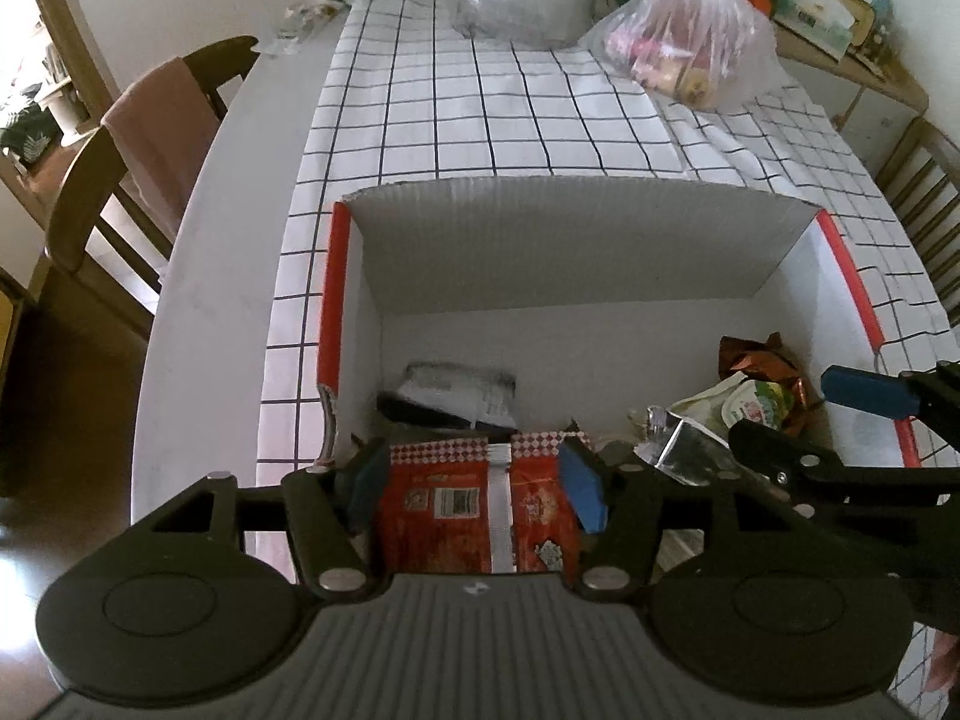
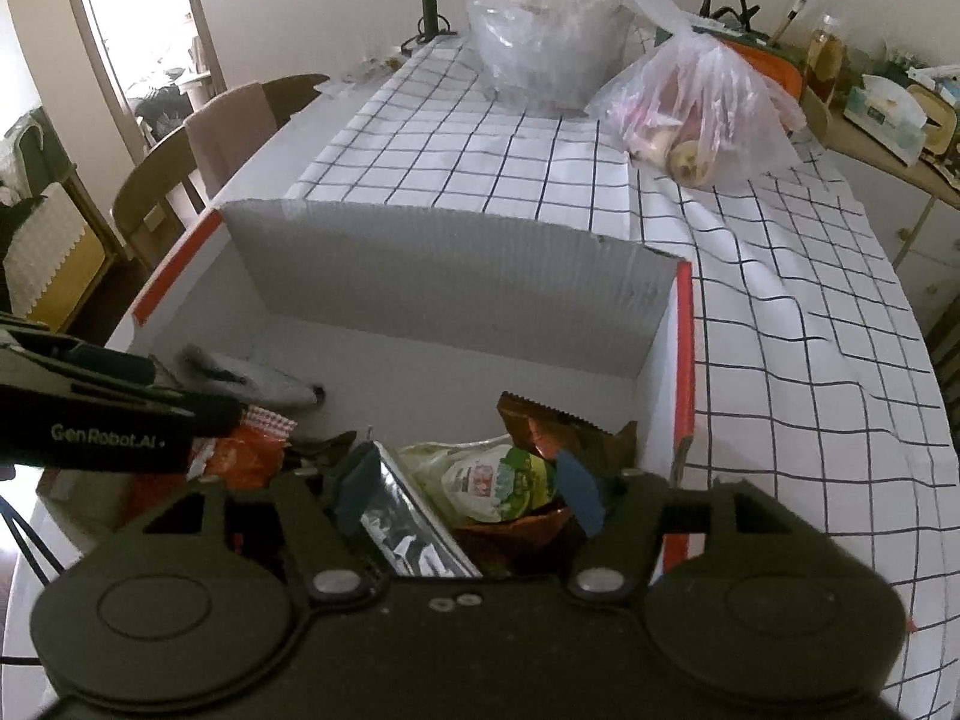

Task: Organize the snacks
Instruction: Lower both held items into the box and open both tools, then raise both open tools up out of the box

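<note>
Currently the left claw point(image 1: 474, 483) is closed onto a red snack packet point(image 1: 474, 516), pads pressing both its sides, at the near left of the white cardboard box point(image 1: 576, 240) on the desk point(image 1: 198, 276). Right claw point(image 2: 471, 495) stands spread wide, gripping nothing, over the box's near right, above a green-white pouch point(image 2: 492, 480), a silver wrapper point(image 2: 414, 534) and a brown packet point(image 2: 540, 420). A grey packet point(image 1: 456, 387) lies deeper in the box, left side.

The left gripper point(image 2: 120, 414) arm reads, seemingly, "GenRobot.AI".
</note>
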`<state>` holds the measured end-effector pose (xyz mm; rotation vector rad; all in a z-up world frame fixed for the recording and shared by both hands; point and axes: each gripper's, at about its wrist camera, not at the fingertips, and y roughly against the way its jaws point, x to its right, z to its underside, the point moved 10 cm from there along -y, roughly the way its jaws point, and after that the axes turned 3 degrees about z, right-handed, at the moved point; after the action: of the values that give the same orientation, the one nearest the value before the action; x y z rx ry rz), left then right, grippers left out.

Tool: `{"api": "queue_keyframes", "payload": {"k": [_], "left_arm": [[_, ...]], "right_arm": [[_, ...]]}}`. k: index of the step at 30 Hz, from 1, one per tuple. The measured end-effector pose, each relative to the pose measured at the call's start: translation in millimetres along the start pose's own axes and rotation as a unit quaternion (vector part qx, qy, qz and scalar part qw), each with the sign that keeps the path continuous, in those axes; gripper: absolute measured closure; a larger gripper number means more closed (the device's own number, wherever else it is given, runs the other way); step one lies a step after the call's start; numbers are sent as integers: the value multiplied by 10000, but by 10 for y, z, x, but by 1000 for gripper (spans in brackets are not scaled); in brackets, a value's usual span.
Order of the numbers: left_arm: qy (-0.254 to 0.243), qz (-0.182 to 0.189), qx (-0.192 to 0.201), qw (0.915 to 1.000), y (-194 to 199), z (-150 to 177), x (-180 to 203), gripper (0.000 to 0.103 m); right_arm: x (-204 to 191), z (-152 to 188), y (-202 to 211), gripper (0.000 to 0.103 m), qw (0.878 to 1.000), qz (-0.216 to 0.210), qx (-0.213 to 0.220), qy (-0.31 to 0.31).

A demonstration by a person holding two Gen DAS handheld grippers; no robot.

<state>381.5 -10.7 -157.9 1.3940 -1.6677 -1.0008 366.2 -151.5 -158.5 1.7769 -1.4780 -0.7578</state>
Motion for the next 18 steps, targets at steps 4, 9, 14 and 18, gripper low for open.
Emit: {"api": "queue_keyframes", "payload": {"k": [4, 9, 14, 18], "left_arm": [[-58, 74, 191, 9998, 125, 12, 5, 42], [-88, 160, 444, 9988, 320, 35, 38, 40], [-120, 200, 670, 9975, 515, 93, 42, 39], [-139, 275, 808, 9963, 659, 157, 18, 39]], "right_arm": [[6, -4, 133, 23, 9999, 13, 136, -15], [-26, -34, 391, 16, 9991, -66, 408, -8], [-85, -48, 607, 8, 9980, -89, 619, 22], [-144, -9, 759, 5, 9973, -115, 724, 65]]}}
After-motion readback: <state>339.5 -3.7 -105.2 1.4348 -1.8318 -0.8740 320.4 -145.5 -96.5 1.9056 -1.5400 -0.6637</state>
